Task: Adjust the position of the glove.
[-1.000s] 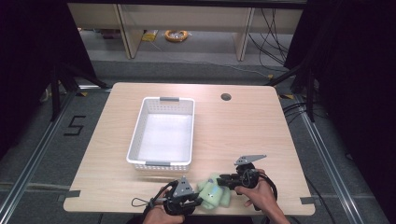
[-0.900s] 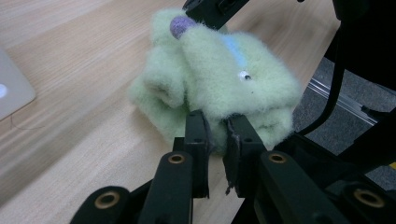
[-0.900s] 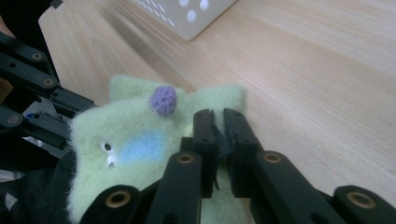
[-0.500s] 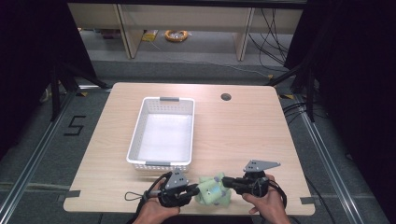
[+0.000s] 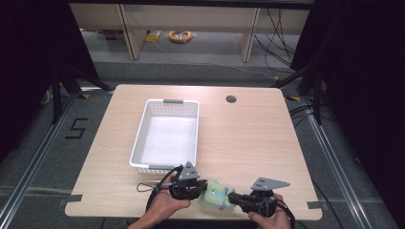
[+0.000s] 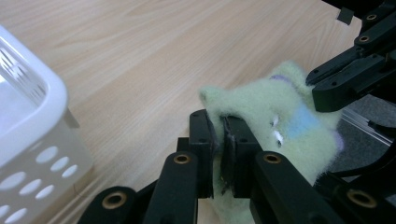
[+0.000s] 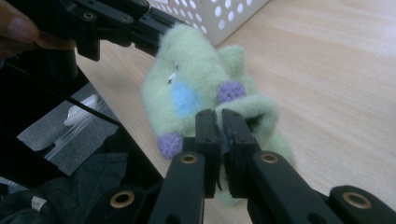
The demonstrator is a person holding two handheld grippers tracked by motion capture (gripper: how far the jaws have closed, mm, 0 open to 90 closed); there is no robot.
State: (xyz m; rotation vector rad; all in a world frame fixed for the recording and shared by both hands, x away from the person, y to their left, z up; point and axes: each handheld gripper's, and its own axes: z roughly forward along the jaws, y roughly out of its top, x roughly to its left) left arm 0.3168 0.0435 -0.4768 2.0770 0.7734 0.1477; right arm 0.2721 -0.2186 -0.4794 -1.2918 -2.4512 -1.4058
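wooden table (image 5: 248, 138), green plush toy (image 5: 214, 194) pinched between left hand-held gripper (image 5: 199, 187) and right hand-held gripper (image 5: 232, 196), white basket (image 5: 165, 136) nearby

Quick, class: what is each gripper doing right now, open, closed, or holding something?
Left gripper: closed, pinching one edge of the green plush toy.
Right gripper: closed, pinching the toy's other edge.

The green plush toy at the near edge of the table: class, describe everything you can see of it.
The green plush toy is small, soft and fuzzy, pale green felt-like fabric with a light blue patch and purple pom-pom bumps. It sits crumpled at the table's near edge, just in front of the white basket. The left gripper pinches one side and the right gripper pinches the opposite side, both shut on its fabric. Whether it is lifted off the wood cannot be told.
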